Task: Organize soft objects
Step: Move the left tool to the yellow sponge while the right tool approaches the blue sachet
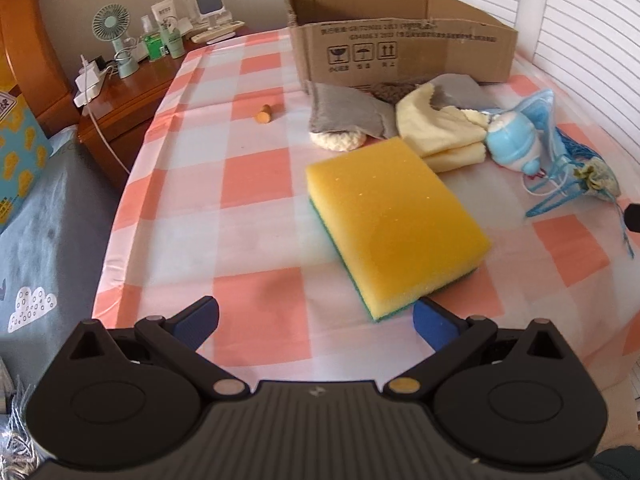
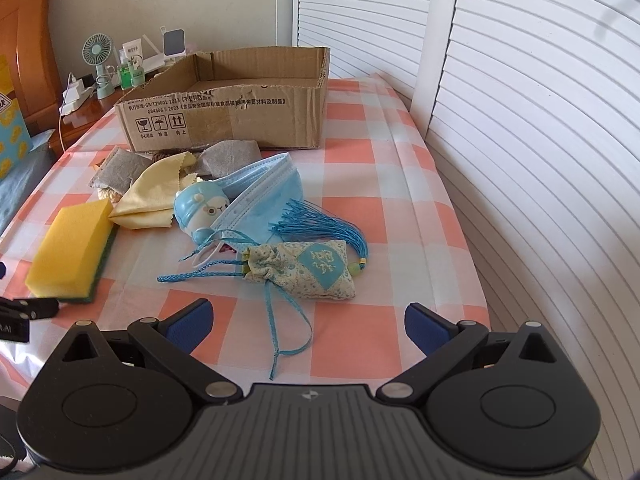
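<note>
At the bottom of each view, the left gripper (image 1: 316,324) and right gripper (image 2: 307,326) hold their jaws apart, empty. The sponge (image 1: 394,224) lies mid-frame on the checked tabletop (image 1: 200,208), possibly touching one left finger. Beyond, the sachet (image 2: 306,274), mask (image 2: 264,196) and cloths (image 1: 440,136) lie before the cardboard box (image 2: 240,96).

black left gripper (image 1: 316,325), blue pads (image 1: 200,320)

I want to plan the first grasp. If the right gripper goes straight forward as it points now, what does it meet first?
Probably the loose blue ribbon, then the floral sachet behind it. The right gripper is open and empty; depth is uncertain.
</note>
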Tool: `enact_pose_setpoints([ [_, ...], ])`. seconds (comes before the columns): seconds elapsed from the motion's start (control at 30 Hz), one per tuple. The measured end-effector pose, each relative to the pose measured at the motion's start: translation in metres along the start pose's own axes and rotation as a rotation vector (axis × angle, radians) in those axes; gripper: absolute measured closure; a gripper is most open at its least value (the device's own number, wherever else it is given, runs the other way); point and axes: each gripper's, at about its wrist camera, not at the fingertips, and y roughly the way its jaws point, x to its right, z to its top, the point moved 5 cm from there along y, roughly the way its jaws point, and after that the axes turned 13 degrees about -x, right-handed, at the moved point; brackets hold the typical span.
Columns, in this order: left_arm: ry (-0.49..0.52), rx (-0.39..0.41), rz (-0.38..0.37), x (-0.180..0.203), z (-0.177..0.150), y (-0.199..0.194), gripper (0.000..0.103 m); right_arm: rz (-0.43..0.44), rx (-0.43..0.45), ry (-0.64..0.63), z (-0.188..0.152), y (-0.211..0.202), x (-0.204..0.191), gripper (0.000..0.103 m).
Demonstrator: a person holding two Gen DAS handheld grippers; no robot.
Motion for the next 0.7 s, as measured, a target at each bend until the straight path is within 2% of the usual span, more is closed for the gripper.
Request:
enact_pose_setpoints([
  [0.2,-0.077,0.002,0.049,-0.032,0.001,0.001,0.001,0.008,0.005,-0.010,0.003,0.000,-0.005,0.000],
  [0.47,-0.028,0.063,-0.107,-0.012,0.006,-0.015,0.001,0.021,0.008,-0.015,0.004,0.004,-0.007,0.000],
  [0.7,-0.037,0.108,-0.115,0.007,0.038,-0.001,0.001,0.032,0.013,-0.006,0.003,0.007,0.000,0.000],
])
